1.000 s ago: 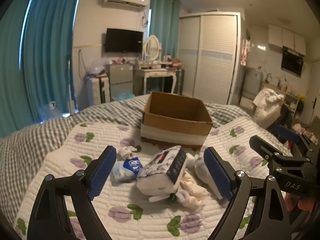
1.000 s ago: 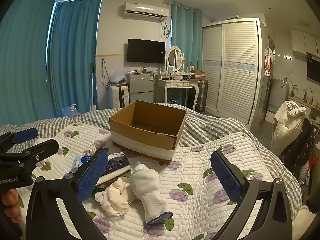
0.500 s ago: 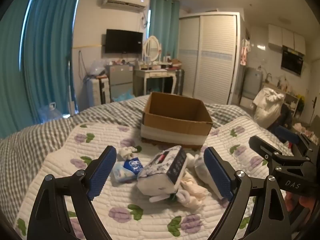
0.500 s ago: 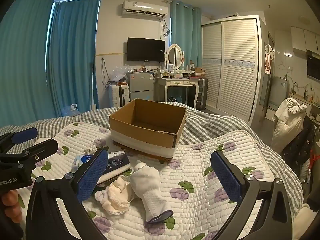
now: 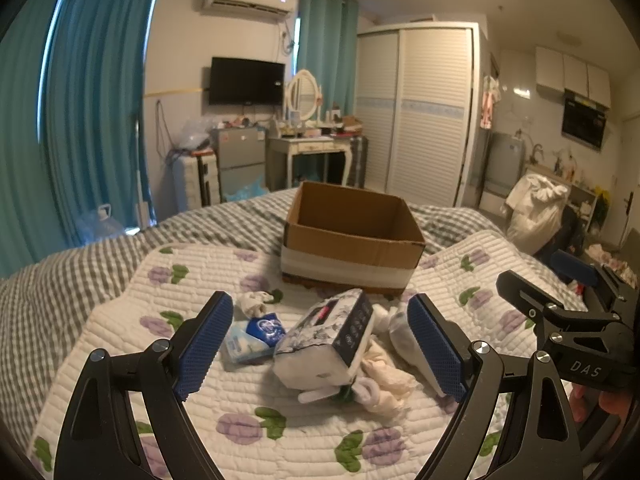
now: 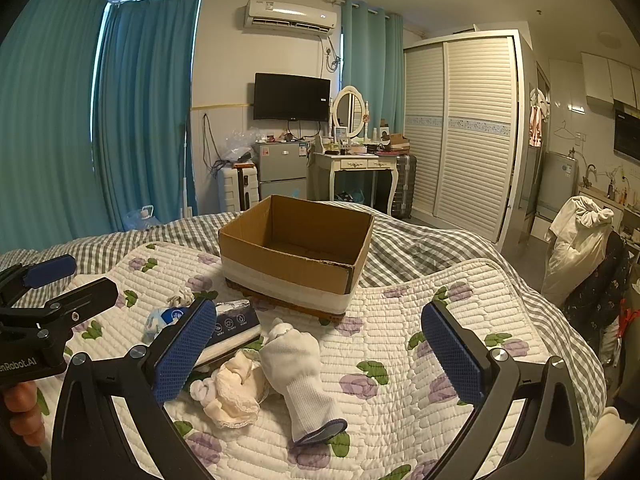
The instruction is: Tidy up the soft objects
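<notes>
The left gripper (image 5: 320,344) is hovering wide open — the tissue pack (image 5: 328,340) is lying centre frame between its fingers, long axis pointing toward the box (image 5: 352,256).

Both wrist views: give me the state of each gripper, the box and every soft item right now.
Left gripper: open, holding nothing.
Right gripper: open, holding nothing.
Box: upright, open top, nothing visible inside.
Tissue pack: on the quilt, tilted.
White sock: on the quilt, outside the box.
Cream cloth: crumpled beside the sock.
Blue packet: on the quilt.
</notes>
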A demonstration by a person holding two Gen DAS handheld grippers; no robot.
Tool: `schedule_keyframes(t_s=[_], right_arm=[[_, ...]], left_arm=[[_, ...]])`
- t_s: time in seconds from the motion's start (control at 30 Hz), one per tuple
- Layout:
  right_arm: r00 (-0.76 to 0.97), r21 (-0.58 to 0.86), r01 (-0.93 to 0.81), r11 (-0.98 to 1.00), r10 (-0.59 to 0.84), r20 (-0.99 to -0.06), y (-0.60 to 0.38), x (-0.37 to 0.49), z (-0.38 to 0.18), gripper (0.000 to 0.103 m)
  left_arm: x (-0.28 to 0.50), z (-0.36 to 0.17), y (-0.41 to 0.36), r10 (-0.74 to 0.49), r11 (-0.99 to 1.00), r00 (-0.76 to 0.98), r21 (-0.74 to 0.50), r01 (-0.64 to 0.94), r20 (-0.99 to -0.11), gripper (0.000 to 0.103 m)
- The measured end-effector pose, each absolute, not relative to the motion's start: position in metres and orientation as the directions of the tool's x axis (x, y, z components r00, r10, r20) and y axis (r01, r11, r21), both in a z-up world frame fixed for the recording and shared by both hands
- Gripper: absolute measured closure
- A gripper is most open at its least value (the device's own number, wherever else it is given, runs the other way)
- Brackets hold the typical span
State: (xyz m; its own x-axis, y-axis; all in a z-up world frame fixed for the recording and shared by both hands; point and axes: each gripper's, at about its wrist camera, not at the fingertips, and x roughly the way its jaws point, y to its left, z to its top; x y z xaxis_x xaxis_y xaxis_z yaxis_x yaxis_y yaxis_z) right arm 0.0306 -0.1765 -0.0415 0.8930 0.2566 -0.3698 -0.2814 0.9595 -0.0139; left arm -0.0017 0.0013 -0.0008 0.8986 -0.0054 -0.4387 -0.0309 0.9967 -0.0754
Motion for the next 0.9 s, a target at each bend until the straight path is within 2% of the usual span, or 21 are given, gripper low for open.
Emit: schedule_keyframes(t_s=[0.9], right_arm=[[0.889, -0.011, -0.288, 0.958, 0.263, -0.375, -0.1750, 0.0302, -0.0458, 0.000]], left_arm=[[-0.0005, -0.0077, 0.0067, -0.006, 0.997, 0.896, -0.072, -0.029, -0.444, 0.013]])
